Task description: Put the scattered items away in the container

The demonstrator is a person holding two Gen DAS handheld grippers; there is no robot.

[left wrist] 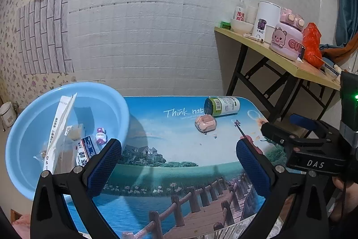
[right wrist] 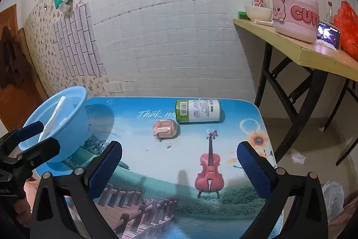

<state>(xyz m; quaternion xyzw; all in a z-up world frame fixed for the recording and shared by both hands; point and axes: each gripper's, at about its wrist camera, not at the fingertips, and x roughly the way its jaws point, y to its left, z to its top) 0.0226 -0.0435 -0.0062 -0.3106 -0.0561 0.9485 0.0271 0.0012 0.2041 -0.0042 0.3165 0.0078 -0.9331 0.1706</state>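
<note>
A light blue basin [left wrist: 26,149] [right wrist: 73,113] stands on the left of the picture-printed table [left wrist: 179,149] [right wrist: 179,183]. It holds a long white packet [left wrist: 62,122], small boxes and a little toy [left wrist: 101,136]. A green-capped bottle [left wrist: 222,106] [right wrist: 199,113] lies on its side at the table's far edge. A small pink case [left wrist: 205,124] [right wrist: 164,128] lies just in front of it. My left gripper [left wrist: 179,160] is open and empty over the table's near part. My right gripper [right wrist: 179,162] is open and empty, near the table's front.
A wooden folding table [left wrist: 279,59] [right wrist: 302,53] stands at the right with a pink pot [left wrist: 288,41] [right wrist: 295,12], bowl, bottles and a red bag. A white brick wall is behind. Crumpled tissue [right wrist: 297,157] lies on the floor at the right.
</note>
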